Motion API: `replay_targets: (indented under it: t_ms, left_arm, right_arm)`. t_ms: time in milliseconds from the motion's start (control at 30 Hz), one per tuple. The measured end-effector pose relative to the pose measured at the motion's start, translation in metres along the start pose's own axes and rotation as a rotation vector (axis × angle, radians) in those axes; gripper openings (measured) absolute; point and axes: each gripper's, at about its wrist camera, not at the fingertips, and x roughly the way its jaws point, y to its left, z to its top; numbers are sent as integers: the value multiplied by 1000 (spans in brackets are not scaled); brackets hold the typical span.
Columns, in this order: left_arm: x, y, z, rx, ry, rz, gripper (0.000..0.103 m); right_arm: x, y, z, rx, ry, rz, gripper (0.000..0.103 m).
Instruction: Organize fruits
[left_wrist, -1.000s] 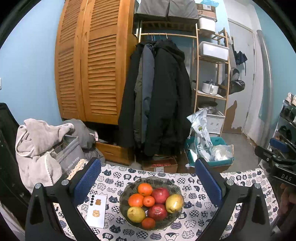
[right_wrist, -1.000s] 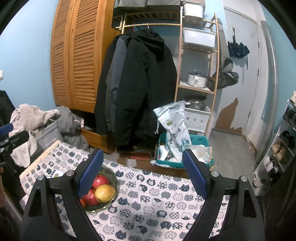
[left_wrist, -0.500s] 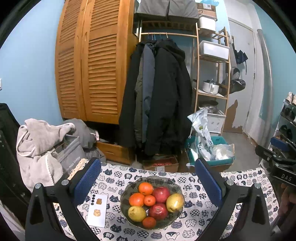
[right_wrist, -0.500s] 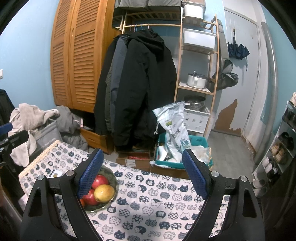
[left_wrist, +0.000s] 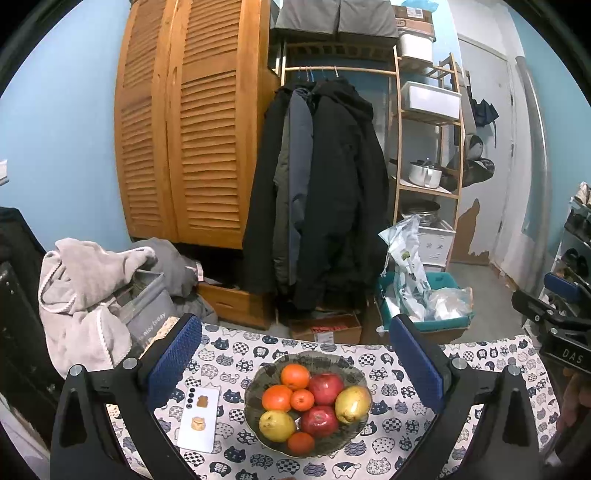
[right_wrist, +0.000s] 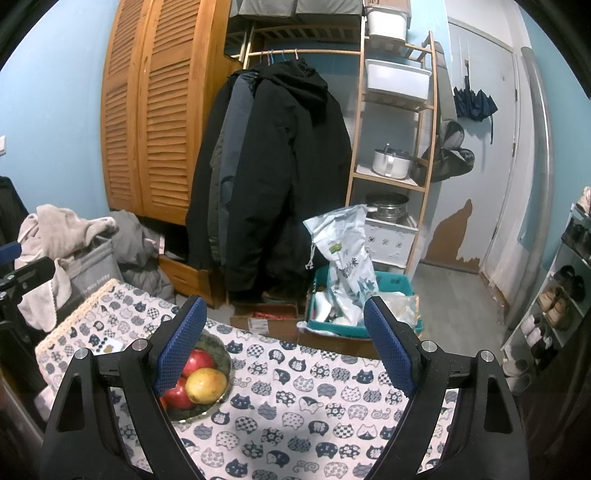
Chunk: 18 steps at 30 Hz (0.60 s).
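The left gripper (left_wrist: 293, 363) has its blue-padded fingers (left_wrist: 173, 354) spread wide and holding nothing, poised above and framing the dark glass fruit bowl (left_wrist: 255, 384); the right gripper (right_wrist: 284, 345) likewise has its fingers (right_wrist: 388, 347) spread wide and empty, over bare cloth to the right of the bowl (right_wrist: 221, 356), whose left part its left finger hides; the bowl sits on the bench, which is covered by a white cloth printed with cat faces (left_wrist: 236, 354); inside lie two red apples (left_wrist: 325, 384), two yellow-green pears (left_wrist: 352, 398), and four small orange tangerines (left_wrist: 295, 376), all heaped touching one another; just left of the bowl, flat on the cloth, lies a white smartphone with bear stickers on its back (left_wrist: 199, 417); beyond the bench hang dark winter coats (left_wrist: 332, 192) on a wooden rail, beside a slatted wooden wardrobe (left_wrist: 184, 140); on the floor stands a teal plastic crate (right_wrist: 391, 286) holding bags.
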Motion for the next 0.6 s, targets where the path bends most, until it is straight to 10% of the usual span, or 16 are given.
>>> replay_targets:
  t_ms: [600]
  left_arm:
    - [0, -9, 6, 15, -8, 4, 102]
  right_arm:
    - [0, -1, -1, -3, -2, -1, 86]
